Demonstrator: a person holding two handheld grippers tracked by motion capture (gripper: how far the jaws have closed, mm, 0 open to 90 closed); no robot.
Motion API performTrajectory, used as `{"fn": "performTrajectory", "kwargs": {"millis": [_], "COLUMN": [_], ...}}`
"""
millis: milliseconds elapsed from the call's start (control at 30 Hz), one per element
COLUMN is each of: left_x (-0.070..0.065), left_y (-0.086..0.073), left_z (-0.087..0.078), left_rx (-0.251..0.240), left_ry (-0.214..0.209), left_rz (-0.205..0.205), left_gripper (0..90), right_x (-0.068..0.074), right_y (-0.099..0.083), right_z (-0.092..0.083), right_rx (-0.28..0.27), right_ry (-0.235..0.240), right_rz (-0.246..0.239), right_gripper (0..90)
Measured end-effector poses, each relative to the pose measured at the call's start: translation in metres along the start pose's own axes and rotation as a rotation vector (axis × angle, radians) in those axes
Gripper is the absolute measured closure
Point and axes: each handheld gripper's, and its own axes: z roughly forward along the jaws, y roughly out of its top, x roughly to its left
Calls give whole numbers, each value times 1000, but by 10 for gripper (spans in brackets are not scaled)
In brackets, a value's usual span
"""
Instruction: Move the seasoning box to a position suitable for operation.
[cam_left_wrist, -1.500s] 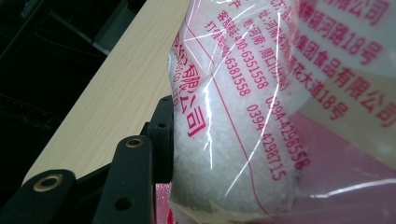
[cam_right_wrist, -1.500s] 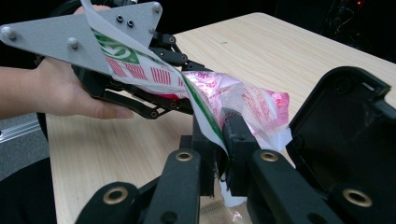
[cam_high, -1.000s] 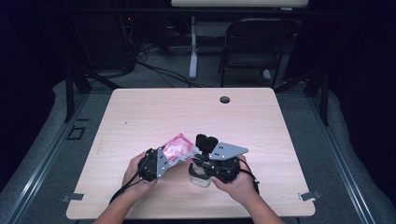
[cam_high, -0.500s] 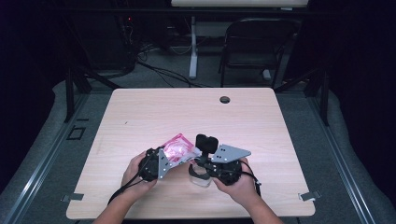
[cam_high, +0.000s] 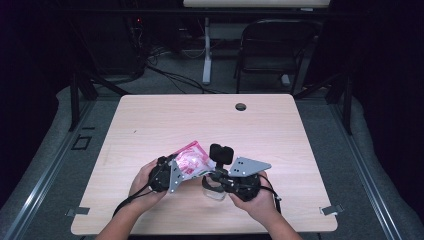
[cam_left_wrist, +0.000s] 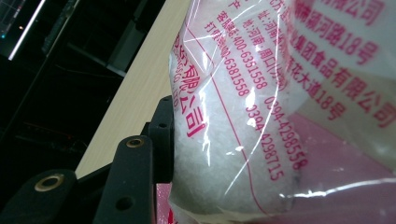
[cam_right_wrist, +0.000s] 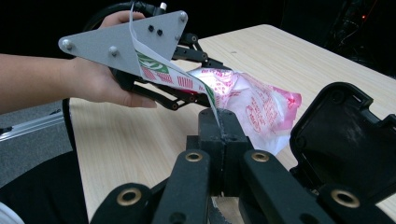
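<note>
Pouch (cam_high: 192, 159) of white crystals held off the surface (cam_high: 150, 125) near its front edge, between two hand-held tools. Left claw (cam_high: 184, 167) part-way closed and clamped on the pouch's bulging body, one black jaw pressing into the film in the left gripper view, likely to steady the load and keep the opening uppermost. Right claw (cam_right_wrist: 218, 122) fully closed, pinching the lower end of a narrow strip (cam_right_wrist: 163, 74) printed in green and red, running up from the jaw tips past the grey three-cornered plate (cam_right_wrist: 116, 42) of the other tool. Seemingly the pouch's top seal, pulled sideways to tear it away, though the join to the pouch hidden behind the plate. Black flip lid (cam_right_wrist: 336, 135) standing open just right of the closed jaws, and a clear container (cam_high: 214, 192) sitting on the surface directly under the right hand (cam_high: 257, 200), probably waiting to take the contents. Pink and red printing across the clear film: Chinese characters including "有限公司", "河南·周口" and "18号", plus telephone numbers legible as "400-6351558", "0394-4298558" and "0394-4298715". Brand name itself not readable, lost in folds and glare. Round black grommet (cam_high: 241, 106) at the far edge of the surface, well apart from the work.
</note>
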Motion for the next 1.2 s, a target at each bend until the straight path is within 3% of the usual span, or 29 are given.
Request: {"fn": "performTrajectory", "kwargs": {"millis": [533,967,1200], "left_x": [3,1,1], "left_y": [5,11,12], "left_z": [-3,-5,-7], "left_rx": [0,14,13], "left_ry": [95,192,225], "left_rz": [91,145,162], "left_gripper": [597,600,603], "right_x": [1,-7,-8], "right_y": [-4,-10,-11], "right_z": [0,-1,-1], "right_rx": [5,3,6], "right_ry": [-11,15,22], "right_rz": [7,83,92], "right_gripper": [900,900,900]}}
